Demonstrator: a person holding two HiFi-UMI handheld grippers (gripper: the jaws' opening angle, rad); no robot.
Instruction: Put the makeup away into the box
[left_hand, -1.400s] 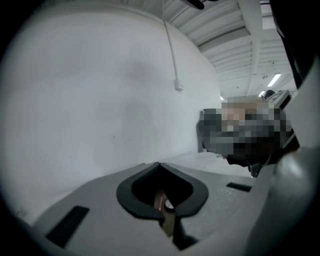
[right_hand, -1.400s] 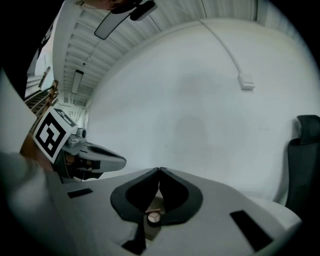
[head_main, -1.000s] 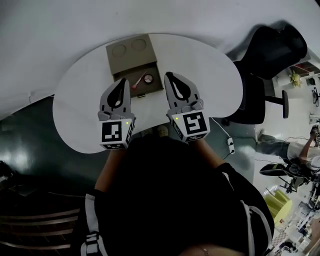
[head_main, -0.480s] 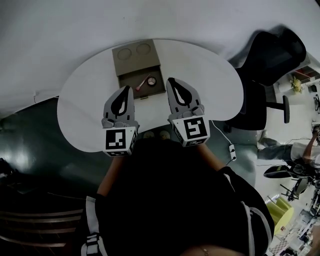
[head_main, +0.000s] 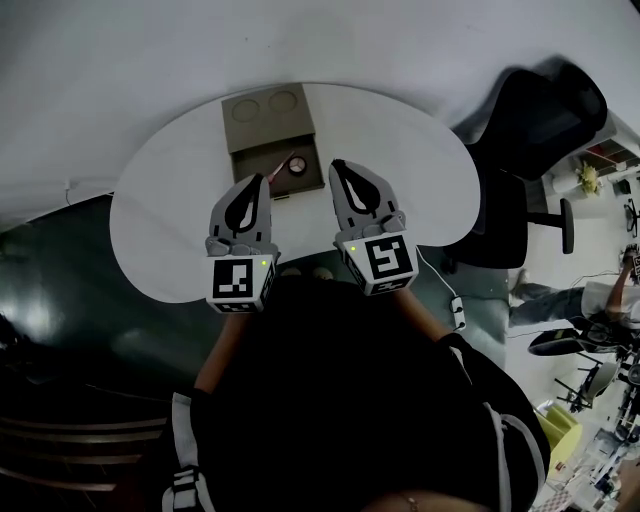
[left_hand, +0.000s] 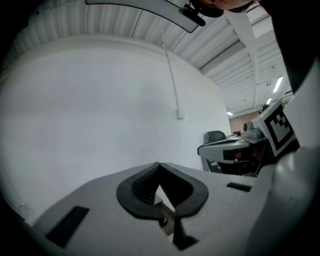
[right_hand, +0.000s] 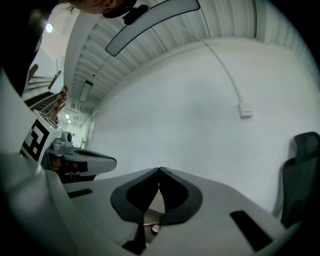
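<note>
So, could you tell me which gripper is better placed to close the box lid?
Left, probably: the left gripper points straight at the open box, while the right gripper sits beside its right edge. Both are shut and empty.

White table (head_main: 420, 170), black chair (head_main: 545, 110), dark floor (head_main: 60, 290)

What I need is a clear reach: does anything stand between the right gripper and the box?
Nothing visible does. Only bare white table lies between the right gripper and the open box, whose compact and pink brush already lie inside.
</note>
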